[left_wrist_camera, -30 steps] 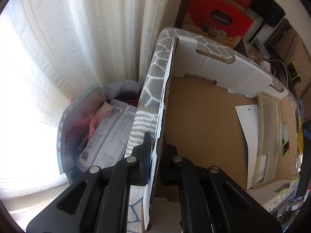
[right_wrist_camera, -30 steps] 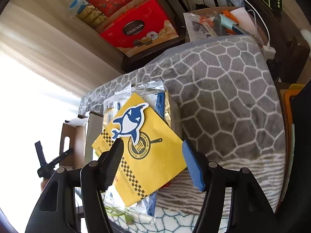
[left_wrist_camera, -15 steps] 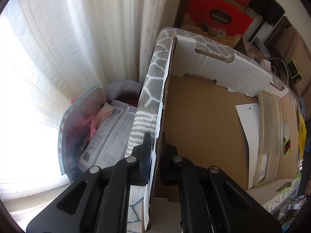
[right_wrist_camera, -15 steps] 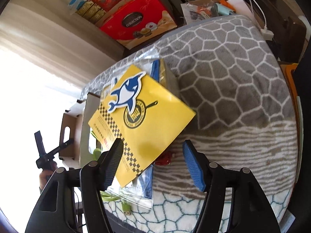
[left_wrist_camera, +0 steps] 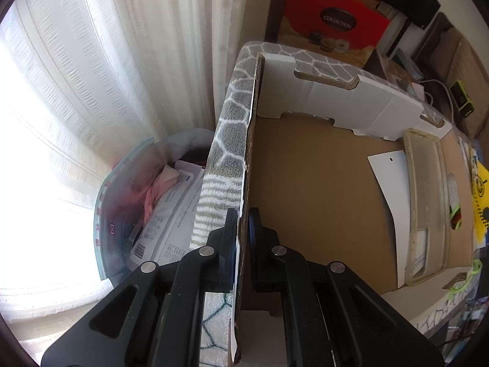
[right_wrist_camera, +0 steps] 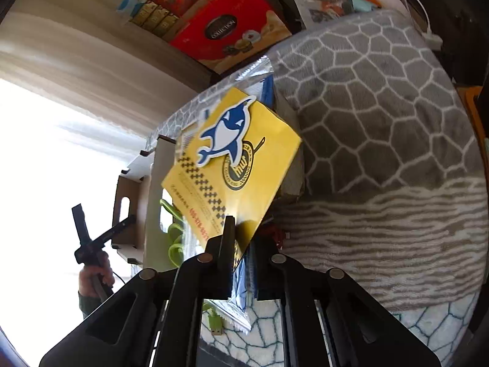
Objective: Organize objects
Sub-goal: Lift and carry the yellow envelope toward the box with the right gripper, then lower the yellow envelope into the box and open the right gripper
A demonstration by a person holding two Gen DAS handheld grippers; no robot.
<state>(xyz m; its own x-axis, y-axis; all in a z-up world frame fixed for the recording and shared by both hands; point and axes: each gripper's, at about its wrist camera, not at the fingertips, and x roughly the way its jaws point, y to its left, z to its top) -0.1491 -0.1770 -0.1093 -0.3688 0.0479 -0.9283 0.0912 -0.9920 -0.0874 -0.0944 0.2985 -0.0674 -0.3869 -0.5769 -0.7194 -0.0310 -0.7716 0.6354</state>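
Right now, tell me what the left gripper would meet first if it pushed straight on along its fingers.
The left gripper is shut on the cardboard box's side wall. Pushed straight on, it would only ride further along that wall; beyond, probably the box's white end panel, though depth is unclear.

bright white curtains (left_wrist_camera: 91, 91) beside a grey patterned blanket (right_wrist_camera: 382, 122); red boxes (right_wrist_camera: 229, 27) behind.

Left gripper (left_wrist_camera: 243, 229) and right gripper (right_wrist_camera: 243, 244) both clamped, angled downward
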